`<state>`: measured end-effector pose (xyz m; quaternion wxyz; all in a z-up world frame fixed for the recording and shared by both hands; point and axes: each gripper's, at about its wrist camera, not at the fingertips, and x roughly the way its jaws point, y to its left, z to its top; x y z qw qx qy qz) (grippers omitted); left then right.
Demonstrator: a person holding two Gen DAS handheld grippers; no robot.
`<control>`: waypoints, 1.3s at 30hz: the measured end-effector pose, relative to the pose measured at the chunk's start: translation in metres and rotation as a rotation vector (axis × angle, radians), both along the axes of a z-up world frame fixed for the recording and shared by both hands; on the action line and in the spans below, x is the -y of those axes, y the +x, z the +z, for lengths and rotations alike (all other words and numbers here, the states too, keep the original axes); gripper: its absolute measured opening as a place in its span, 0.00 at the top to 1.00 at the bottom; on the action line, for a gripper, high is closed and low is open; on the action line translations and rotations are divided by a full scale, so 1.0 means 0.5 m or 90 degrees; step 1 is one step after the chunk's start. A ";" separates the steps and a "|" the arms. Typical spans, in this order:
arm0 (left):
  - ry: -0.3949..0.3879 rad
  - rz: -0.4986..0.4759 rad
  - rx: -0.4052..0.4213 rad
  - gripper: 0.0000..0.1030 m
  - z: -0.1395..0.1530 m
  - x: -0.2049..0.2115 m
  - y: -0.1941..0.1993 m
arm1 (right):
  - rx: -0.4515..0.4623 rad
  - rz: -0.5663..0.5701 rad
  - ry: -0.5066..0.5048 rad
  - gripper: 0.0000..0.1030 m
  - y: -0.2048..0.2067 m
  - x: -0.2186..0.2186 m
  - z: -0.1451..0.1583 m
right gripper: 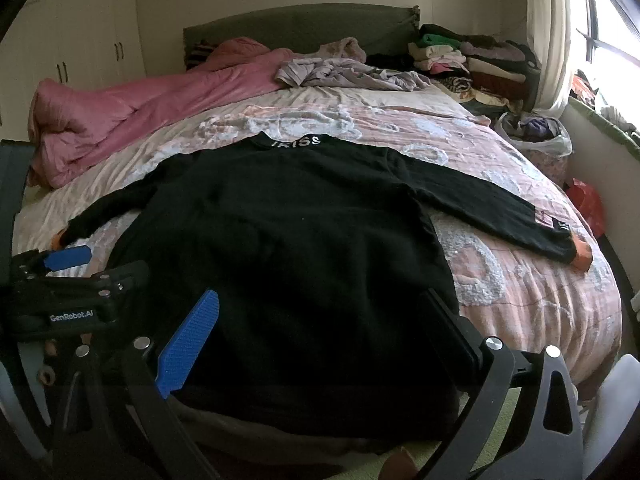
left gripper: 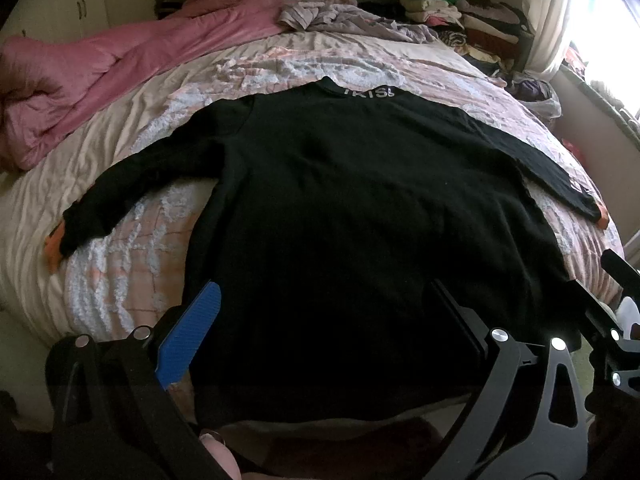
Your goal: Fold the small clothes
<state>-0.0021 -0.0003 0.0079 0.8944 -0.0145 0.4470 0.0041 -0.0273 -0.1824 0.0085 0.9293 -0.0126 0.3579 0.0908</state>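
Both claws, left claw and right claw, hang spread and empty over the black sweater lying flat on the bed; pinch one sleeve cuff first.

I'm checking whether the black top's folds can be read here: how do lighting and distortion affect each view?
Left wrist view: window blown out, black top nearly featureless, bed bulged by fisheye. Right wrist view: same window glare, top still dark, collar lettering sharp.

Black long-sleeved top, spread flat, sleeves outstretched, on bed
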 end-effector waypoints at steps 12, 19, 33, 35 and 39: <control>0.000 0.002 0.004 0.08 0.001 -0.005 0.000 | 0.000 0.000 -0.002 0.04 -0.001 0.002 -0.001; -0.002 0.003 0.005 0.08 0.002 -0.008 0.000 | 0.001 0.001 -0.005 0.04 0.000 0.001 -0.001; -0.002 0.003 0.006 0.08 0.001 -0.009 0.001 | 0.005 0.001 -0.011 0.04 0.004 0.000 0.000; -0.001 0.004 0.006 0.08 0.002 -0.010 0.001 | 0.005 0.002 -0.010 0.04 0.005 0.000 -0.001; -0.001 0.002 0.006 0.08 0.001 -0.010 0.001 | 0.003 0.002 -0.008 0.04 0.006 -0.002 -0.001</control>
